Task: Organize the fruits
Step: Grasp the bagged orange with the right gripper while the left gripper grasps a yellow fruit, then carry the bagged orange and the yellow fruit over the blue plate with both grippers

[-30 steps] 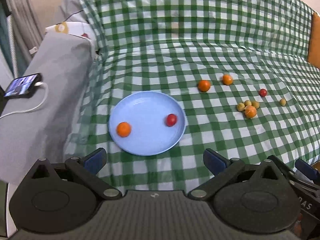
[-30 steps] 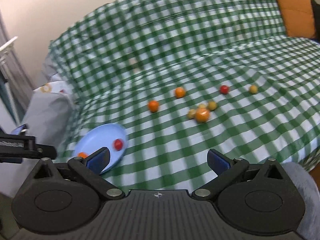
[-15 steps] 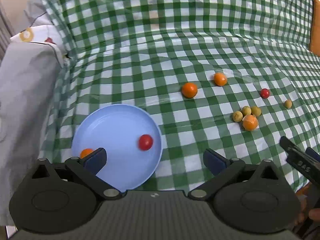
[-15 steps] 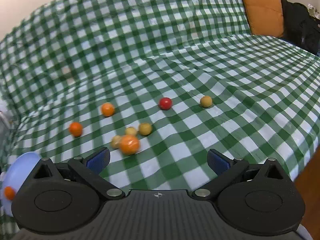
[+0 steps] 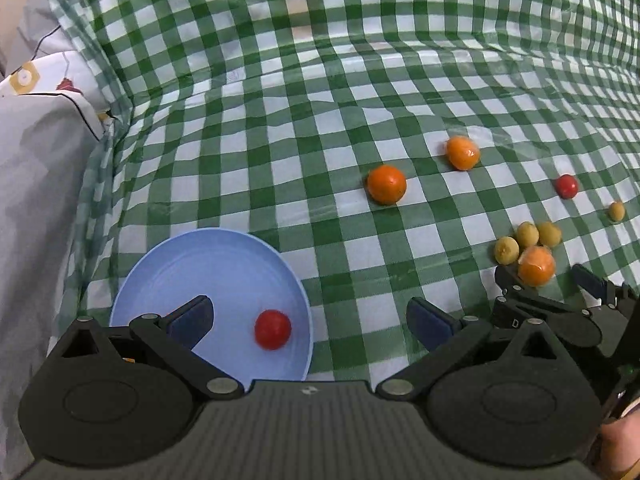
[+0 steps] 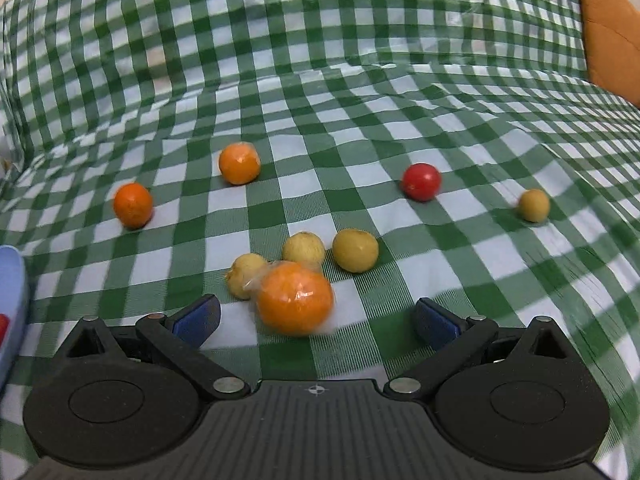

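Right gripper (image 6: pixel 316 316) agape, left gripper (image 5: pixel 308 320) agape | oranges (image 6: pixel 295 304) 3 | yellow fruits (image 6: pixel 355 250) 4 | tomatoes (image 6: pixel 421 182) 2

On the checked cloth (image 5: pixel 280 160), the plate (image 5: pixel 192 256) lies at the left with 1 tomato (image 5: pixel 273 329) in it. To its right sit 2 oranges (image 5: pixel 386 184), then a wrapped orange (image 6: pixel 295 304) touching 3 small fruits (image 6: pixel 355 249) behind it. Farther right lie another tomato (image 6: pixel 421 181) and a lone small fruit (image 6: pixel 533 205).

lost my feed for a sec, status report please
Both grippers open, empty. Right gripper lined up on wrapped orange. Blue plate holds red tomato. Yellow fruit touching the orange, crowding the grasp.
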The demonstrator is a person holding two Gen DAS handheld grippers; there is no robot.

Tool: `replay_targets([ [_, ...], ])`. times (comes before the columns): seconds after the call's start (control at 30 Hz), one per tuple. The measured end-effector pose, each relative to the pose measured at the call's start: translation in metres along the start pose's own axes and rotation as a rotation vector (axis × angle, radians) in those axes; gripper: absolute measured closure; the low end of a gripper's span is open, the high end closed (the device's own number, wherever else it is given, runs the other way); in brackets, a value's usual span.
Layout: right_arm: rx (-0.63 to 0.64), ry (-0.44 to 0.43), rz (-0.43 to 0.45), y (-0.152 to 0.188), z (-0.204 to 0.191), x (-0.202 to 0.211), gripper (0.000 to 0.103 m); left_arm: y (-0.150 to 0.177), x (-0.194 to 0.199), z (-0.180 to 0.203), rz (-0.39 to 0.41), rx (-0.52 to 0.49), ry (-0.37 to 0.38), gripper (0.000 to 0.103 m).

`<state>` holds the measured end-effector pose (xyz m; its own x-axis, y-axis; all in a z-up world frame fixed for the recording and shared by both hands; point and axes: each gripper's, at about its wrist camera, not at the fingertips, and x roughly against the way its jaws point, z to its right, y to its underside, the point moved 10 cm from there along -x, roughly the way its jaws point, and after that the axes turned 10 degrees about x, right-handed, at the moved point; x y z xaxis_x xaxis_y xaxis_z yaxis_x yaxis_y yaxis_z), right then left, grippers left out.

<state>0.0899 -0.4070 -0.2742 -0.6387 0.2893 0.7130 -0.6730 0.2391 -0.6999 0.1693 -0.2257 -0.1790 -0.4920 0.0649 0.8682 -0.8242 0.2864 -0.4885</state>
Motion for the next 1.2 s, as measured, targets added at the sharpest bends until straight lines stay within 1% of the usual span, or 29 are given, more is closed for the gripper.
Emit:
replay_targets([
  [0.03,0.017,0.005,0.012,-0.001,-0.001,-0.001,0.012,-0.002,-0.004,0.003,0.000,-0.006,-0.001,0.000],
  [0.07,0.040,0.010,0.028,-0.004,-0.002,0.000,0.028,-0.003,-0.008,0.007,0.002,-0.011,-0.002,0.000],
  [0.1,0.059,0.006,0.038,-0.004,-0.002,0.003,0.047,-0.005,-0.012,0.011,0.004,-0.018,-0.002,0.000],
  [0.13,0.078,-0.009,0.054,-0.005,-0.003,0.005,0.056,-0.007,-0.017,0.017,0.008,-0.027,0.002,0.000],
  [0.17,0.086,-0.020,0.061,-0.005,-0.001,0.007,0.063,-0.008,-0.021,0.024,0.014,-0.040,0.008,0.000],
  [0.23,0.080,0.006,0.067,-0.004,0.008,0.011,0.063,-0.010,-0.029,0.042,0.017,-0.072,0.033,0.000],
  [0.4,-0.006,0.203,0.065,0.003,0.070,0.020,0.063,-0.009,-0.046,0.102,0.034,-0.160,0.187,0.000],
  [0.47,-0.064,0.256,0.054,0.009,0.095,0.020,0.063,-0.001,-0.057,0.132,0.002,-0.238,0.265,0.000],
  [0.5,-0.096,0.265,0.040,0.014,0.105,0.018,0.063,0.004,-0.062,0.145,-0.021,-0.283,0.296,0.000],
  [0.53,-0.129,0.261,0.030,0.018,0.112,0.016,0.063,0.008,-0.068,0.155,-0.034,-0.313,0.305,0.000],
  [0.57,-0.146,0.253,0.035,0.018,0.113,0.015,0.063,0.010,-0.074,0.162,-0.033,-0.332,0.298,0.001],
  [0.63,-0.133,0.255,0.039,0.017,0.112,0.014,0.063,0.013,-0.082,0.172,-0.025,-0.359,0.291,0.001],
  [0.7,-0.131,0.258,0.041,0.018,0.112,0.013,0.062,0.014,-0.087,0.180,-0.026,-0.377,0.312,0.012],
  [0.73,-0.137,0.257,0.042,0.017,0.112,0.012,0.062,0.014,-0.088,0.184,-0.033,-0.375,0.339,0.021],
  [0.77,-0.143,0.256,0.043,0.017,0.113,0.013,0.062,0.010,-0.086,0.186,-0.020,-0.366,0.361,0.043],
  [0.83,-0.152,0.255,0.045,0.017,0.114,0.013,0.062,0.008,-0.081,0.189,0.000,-0.386,0.388,0.075],
  [0.9,-0.155,0.255,0.045,0.017,0.112,0.014,0.062,0.009,-0.080,0.187,-0.011,-0.379,0.391,0.075],
  [1.0,-0.167,0.239,0.051,0.016,0.111,0.015,0.063,0.009,-0.074,0.173,0.015,-0.358,0.354,0.075],
  [1.07,-0.176,0.229,0.062,0.014,0.110,0.017,0.063,0.009,-0.063,0.161,0.025,-0.328,0.351,0.075],
  [1.2,-0.178,0.233,0.113,0.004,0.108,0.032,0.063,0.008,-0.034,0.134,0.039,-0.268,0.338,0.075],
])
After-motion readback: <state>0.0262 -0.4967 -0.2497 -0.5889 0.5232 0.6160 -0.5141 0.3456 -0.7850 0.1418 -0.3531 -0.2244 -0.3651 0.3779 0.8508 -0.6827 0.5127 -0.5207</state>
